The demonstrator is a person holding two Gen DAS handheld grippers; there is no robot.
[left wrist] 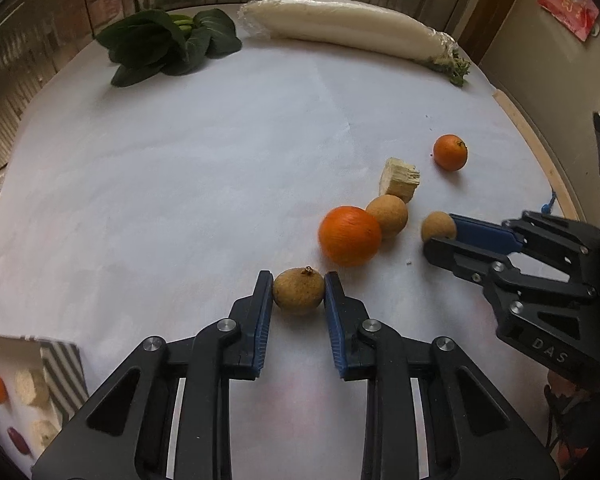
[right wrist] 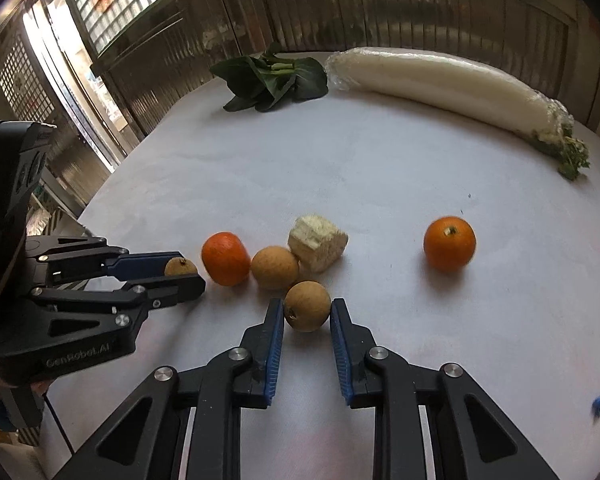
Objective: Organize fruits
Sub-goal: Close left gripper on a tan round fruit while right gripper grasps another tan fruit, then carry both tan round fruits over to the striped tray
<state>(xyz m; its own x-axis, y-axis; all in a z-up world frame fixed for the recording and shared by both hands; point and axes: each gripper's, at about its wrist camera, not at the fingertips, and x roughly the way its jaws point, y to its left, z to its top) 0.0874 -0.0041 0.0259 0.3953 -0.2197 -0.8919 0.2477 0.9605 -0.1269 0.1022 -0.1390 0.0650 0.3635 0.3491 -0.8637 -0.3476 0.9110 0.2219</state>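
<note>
Round brown fruit (left wrist: 298,290), rough-skinned.

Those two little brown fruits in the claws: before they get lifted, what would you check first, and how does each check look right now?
1. Left gripper closed on its brown fruit: ok, a blue pad presses each side.
2. Right gripper closed on the other brown fruit: ok, the pads touch both sides.
3. Grip centred: ok, each fruit sits near the pad tips.
4. Neighbours clear of the right lift: cannot tell, the third brown fruit lies very close behind.
5. Large orange clear of the left lift: ok, a gap shows.
6. Striped tray has room: cannot tell, only a corner shows.
</note>
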